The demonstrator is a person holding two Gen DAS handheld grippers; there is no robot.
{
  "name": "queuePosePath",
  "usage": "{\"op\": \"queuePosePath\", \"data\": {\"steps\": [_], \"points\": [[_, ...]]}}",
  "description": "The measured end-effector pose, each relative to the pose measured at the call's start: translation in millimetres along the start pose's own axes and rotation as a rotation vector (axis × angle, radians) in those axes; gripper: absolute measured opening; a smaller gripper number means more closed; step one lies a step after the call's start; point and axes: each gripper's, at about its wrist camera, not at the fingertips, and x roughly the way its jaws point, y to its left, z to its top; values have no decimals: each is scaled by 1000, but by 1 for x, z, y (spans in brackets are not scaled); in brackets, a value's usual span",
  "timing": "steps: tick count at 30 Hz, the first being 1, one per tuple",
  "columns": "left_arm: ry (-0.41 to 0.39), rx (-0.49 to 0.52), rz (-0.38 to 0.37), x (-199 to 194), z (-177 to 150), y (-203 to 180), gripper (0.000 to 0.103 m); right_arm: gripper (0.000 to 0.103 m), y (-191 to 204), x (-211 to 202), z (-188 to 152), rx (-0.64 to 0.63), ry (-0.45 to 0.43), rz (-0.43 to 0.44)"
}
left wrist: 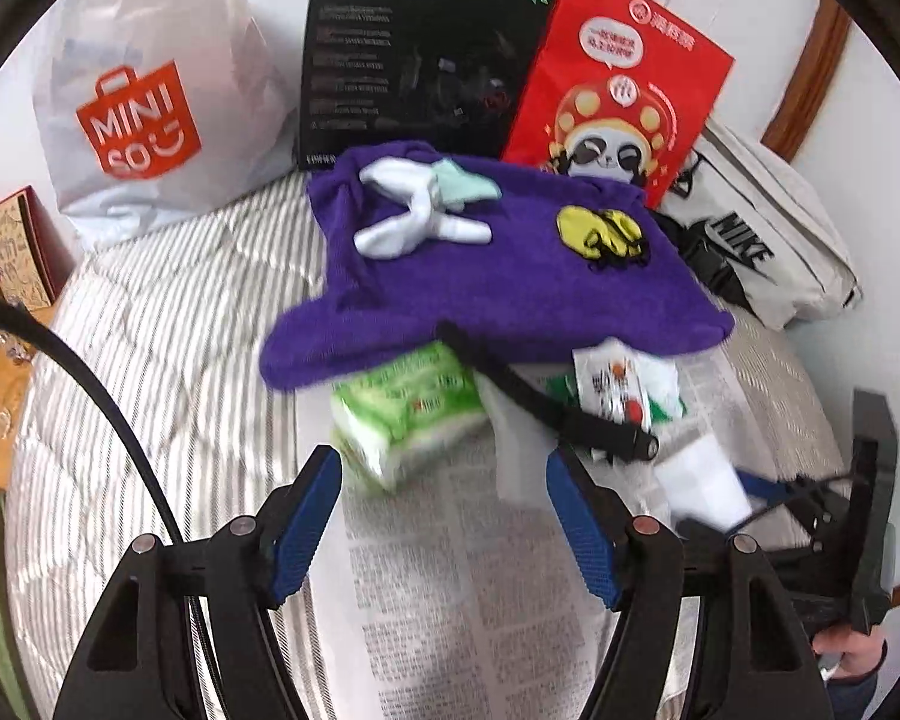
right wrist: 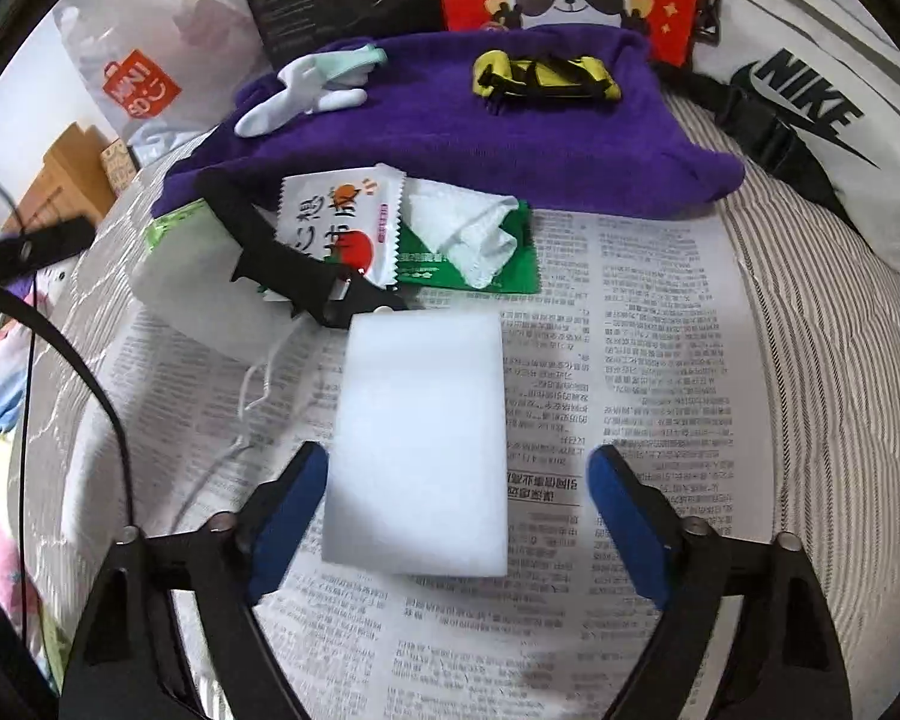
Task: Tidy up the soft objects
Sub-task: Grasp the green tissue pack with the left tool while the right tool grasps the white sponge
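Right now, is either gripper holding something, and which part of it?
Nothing is held. The right gripper stands open around the white sponge without pressing it. The left gripper is open over the newspaper.

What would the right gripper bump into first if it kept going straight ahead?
Most likely the white rectangular foam sponge lying on the newspaper. It sits right between the open fingers of the right gripper, though how far below is hard to judge.
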Motion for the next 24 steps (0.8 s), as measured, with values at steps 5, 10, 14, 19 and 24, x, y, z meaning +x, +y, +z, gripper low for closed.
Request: {"op": "queuePosePath", "data": {"steps": [5, 10, 14, 19, 24], "points": [[-10, 51, 28, 13, -11, -2, 69, 51, -2, -5, -5, -11, -69, 2], [4, 46, 87, 39, -3, 12, 69, 51, -15, -21, 0, 19, -88, 7], [34, -15, 86, 56, 2, 21, 69, 51, -20, -34, 7, 18, -123, -11], [40, -86, 59, 65, 11, 19, 69, 51, -21, -36, 12, 33, -140, 20], [53, -109, 92, 71, 27, 5, 79, 51, -16, -31, 9, 22, -127, 61]]}}
